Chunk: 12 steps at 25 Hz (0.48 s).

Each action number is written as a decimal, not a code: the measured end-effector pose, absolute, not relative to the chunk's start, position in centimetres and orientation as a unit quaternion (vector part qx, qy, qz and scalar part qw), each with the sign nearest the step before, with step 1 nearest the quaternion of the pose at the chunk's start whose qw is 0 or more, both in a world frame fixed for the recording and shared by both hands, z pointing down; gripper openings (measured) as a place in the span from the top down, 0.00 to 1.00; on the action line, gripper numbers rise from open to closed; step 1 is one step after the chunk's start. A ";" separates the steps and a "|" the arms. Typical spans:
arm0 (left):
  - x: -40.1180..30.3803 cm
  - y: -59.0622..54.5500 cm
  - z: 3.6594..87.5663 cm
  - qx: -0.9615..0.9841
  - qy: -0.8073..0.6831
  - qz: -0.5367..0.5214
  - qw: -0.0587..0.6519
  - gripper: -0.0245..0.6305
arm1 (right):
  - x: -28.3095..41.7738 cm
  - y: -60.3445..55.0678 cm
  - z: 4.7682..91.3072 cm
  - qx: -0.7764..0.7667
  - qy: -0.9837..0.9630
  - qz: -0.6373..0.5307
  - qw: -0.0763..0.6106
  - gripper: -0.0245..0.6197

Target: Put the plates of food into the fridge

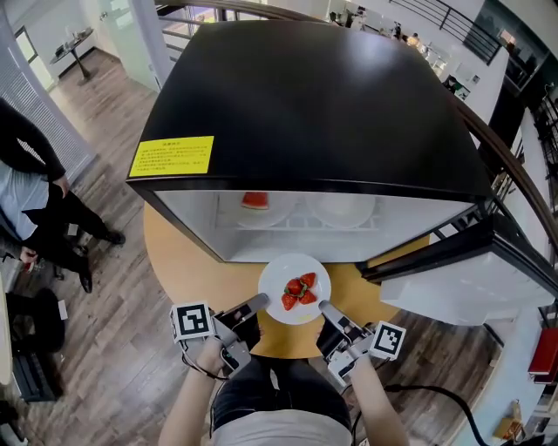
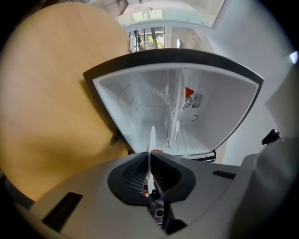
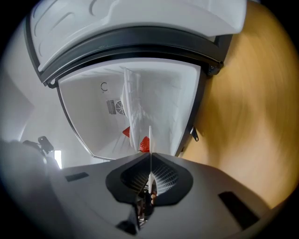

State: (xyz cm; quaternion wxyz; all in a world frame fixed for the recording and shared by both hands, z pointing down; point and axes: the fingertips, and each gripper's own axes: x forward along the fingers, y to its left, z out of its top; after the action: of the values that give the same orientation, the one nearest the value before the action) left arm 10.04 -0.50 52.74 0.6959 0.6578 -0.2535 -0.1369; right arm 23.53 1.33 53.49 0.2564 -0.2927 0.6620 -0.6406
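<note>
two claws on one plate (image 1: 275, 275)
left claw (image 1: 261, 301) and right claw (image 1: 324, 307) pinch its rim; keep it level, slide straight into the open fridge (image 1: 305, 96).

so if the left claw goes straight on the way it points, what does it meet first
Apart from the plate that the left claw grips, the way looks free into the open fridge; probably its shelf comes first, though depth is unclear.

- Open-plan office or showroom hall, by the look of it.
- Wood-plank floor (image 1: 113, 261), glass partitions (image 1: 131, 39) and dark railings (image 1: 453, 19) all round.
- Small black fridge (image 1: 314, 104) on a round wooden desk (image 1: 187, 270); bystander (image 1: 35, 200) standing nearby.
</note>
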 end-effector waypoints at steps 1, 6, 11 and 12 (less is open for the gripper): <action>10.1 -0.8 52.9 0.656 -0.254 -0.139 0.697 0.94 | 23.6 1.2 53.8 -0.294 0.657 -0.642 0.262 0.93; 10.1 -1.9 53.8 0.660 -0.264 -0.138 0.689 0.94 | 23.6 0.7 54.9 -0.303 0.644 -0.646 0.274 0.93; 10.1 -3.3 54.9 0.650 -0.280 -0.150 0.691 0.94 | 23.8 -0.4 55.5 -0.312 0.638 -0.644 0.283 0.93; 10.1 -3.7 55.0 0.651 -0.282 -0.154 0.688 0.94 | 23.8 -0.6 55.6 -0.314 0.637 -0.644 0.286 0.93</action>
State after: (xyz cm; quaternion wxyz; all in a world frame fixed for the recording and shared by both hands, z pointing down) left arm 10.09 -3.68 54.96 0.6880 0.6509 -0.2815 -0.1543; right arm 23.78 -0.56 55.64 0.2855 -0.3137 0.6370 -0.6437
